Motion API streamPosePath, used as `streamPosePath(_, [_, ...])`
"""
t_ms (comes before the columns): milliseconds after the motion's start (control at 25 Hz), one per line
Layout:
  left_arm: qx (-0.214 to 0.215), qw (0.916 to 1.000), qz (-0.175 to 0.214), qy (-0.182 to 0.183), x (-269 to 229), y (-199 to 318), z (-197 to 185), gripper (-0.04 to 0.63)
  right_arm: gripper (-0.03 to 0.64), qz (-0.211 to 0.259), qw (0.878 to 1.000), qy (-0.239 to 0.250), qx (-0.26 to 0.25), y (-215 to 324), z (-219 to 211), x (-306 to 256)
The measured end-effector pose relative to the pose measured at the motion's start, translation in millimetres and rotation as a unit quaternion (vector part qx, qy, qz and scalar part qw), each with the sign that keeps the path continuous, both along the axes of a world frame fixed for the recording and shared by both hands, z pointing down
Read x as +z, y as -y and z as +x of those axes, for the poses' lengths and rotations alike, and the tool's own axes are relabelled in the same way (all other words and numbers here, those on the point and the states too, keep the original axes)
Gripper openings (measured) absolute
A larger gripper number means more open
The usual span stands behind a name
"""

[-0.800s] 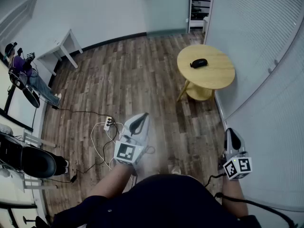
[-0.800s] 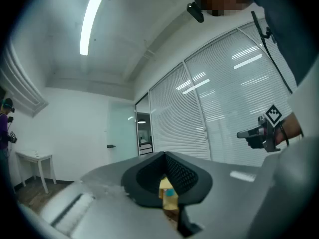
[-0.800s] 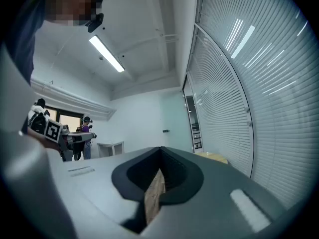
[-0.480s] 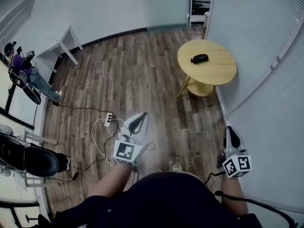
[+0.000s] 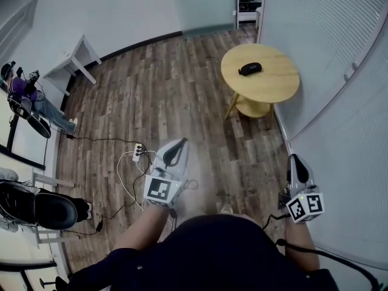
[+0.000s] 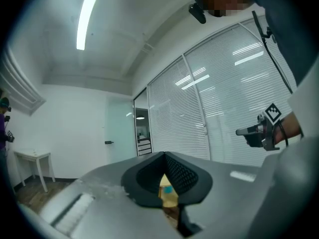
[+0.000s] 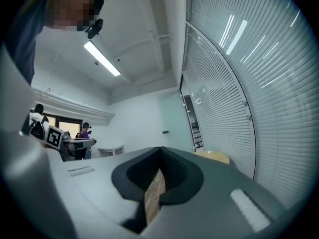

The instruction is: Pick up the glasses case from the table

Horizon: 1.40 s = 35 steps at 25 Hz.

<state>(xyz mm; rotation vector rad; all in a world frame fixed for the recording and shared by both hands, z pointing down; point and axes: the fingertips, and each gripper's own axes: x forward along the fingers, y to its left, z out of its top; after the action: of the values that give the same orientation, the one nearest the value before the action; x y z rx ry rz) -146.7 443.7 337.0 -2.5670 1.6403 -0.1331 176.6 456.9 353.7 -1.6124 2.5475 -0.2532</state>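
The black glasses case (image 5: 249, 68) lies on the round yellow table (image 5: 276, 90) far ahead, by the blinds wall. Both grippers are held level in front of the person's body, far short of the table. My left gripper (image 5: 176, 147) is shut with nothing in it; in the left gripper view its pads meet at the tip (image 6: 164, 157), and a bit of the yellow table (image 6: 168, 197) shows below. My right gripper (image 5: 296, 163) is shut and empty too (image 7: 160, 152), with the table's edge (image 7: 218, 157) just beyond it.
Wood floor lies between me and the table. A white power strip (image 5: 139, 154) with cables lies on the floor by the left gripper. A white desk (image 5: 71, 58) and a seated person (image 5: 27, 96) are at the far left, a black chair (image 5: 39, 206) near left. Blinds (image 5: 339, 53) run along the right.
The head view has shifted slightly: the table and case now sit a little higher and further left. Both grippers stay shut in about the same place.
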Motion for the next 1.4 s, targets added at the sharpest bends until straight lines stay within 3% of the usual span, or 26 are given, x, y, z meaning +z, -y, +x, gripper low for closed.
streamPosePath(160, [0.007, 0.9997, 0.006, 0.024, 8.9, 17.7, 9.3, 0.003, 0.009, -0.004, 1.0, -0.009, 0.006, 15.5, 14.9, 7.7])
streamPosePath(480, [0.018, 0.9989, -0.038, 0.022, 33.5, 56.7, 22.6, 0.003, 0.009, -0.029, 0.999, -0.013, 0.019, 62.4, 19.8, 11.4])
streamPosePath(760, [0.058, 0.9974, -0.042, 0.012, 46.8, 163.7, 23.2, 0.003, 0.009, -0.04, 0.998, -0.018, 0.052, 147.2, 16.5, 18.8])
streamPosePath(1040, [0.074, 0.997, -0.02, -0.002, 18.8, 282.9, 0.7, 0.003, 0.009, -0.018, 0.997, -0.026, 0.074, 244.1, -2.0, -6.5])
streamPosePath(1400, [0.102, 0.9941, -0.033, -0.014, 26.4, 400.9, -8.0, 0.003, 0.009, -0.021, 0.993, -0.022, 0.117, 336.5, -14.1, -0.7])
